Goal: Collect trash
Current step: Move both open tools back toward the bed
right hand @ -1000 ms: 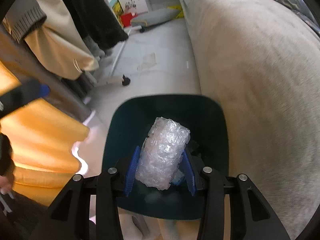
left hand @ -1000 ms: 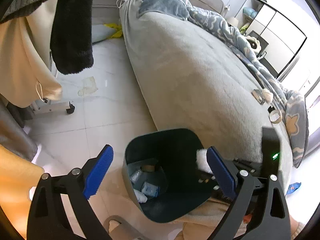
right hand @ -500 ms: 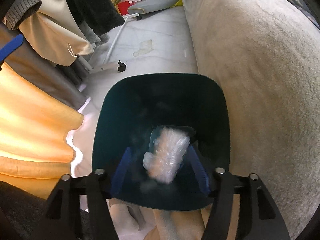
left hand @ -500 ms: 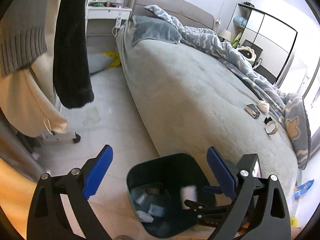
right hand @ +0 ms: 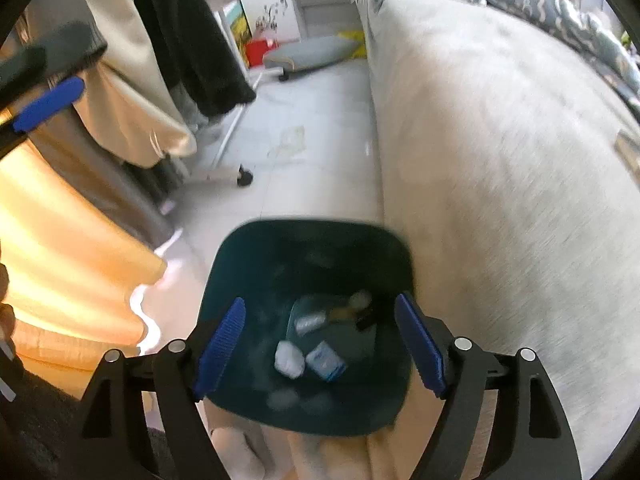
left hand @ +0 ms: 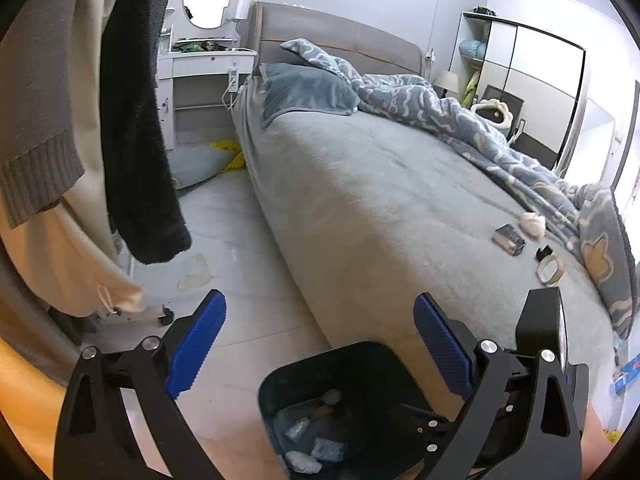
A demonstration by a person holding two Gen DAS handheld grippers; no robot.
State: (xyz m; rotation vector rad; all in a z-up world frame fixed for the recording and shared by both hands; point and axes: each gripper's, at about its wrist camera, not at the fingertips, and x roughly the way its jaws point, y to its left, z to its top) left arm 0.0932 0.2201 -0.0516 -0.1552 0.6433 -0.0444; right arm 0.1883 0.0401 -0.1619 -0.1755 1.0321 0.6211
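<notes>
Both grippers spread wide over the bin, nothing held.

My right gripper (right hand: 320, 344) hangs above the dark teal trash bin (right hand: 248, 264), which stands against the bed's (left hand: 380, 200) side edge; wrappers (right hand: 326, 360) lie inside. My left gripper (left hand: 316, 344) is wide too.
</notes>
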